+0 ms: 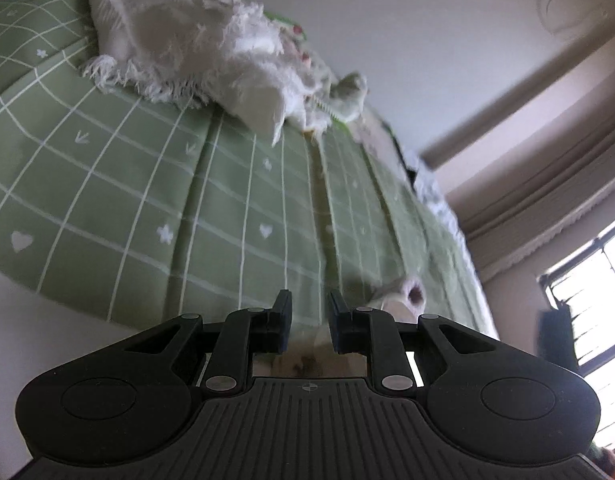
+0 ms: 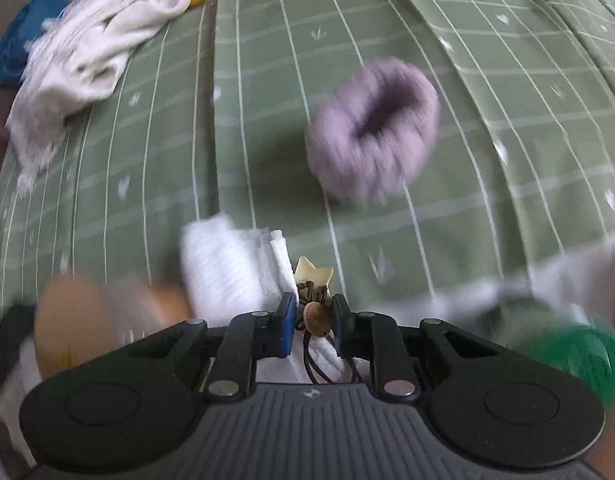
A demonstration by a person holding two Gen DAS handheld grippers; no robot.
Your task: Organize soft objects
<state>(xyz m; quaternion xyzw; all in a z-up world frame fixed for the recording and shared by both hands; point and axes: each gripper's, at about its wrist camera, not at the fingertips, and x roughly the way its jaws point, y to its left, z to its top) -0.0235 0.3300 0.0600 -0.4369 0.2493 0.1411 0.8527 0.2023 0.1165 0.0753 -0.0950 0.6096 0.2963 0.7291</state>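
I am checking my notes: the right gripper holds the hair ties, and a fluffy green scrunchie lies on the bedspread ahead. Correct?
Not quite. In the right wrist view the scrunchie is purple; the bedspread is green. The right gripper does hold the hair ties.

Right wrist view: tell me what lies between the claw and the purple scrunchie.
Only bare green checked bedspread separates the right claw from the purple scrunchie.

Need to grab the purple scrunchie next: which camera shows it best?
Right wrist view: the scrunchie lies whole, though blurred, on the green sheet ahead of the right claw. The left wrist view does not show it.
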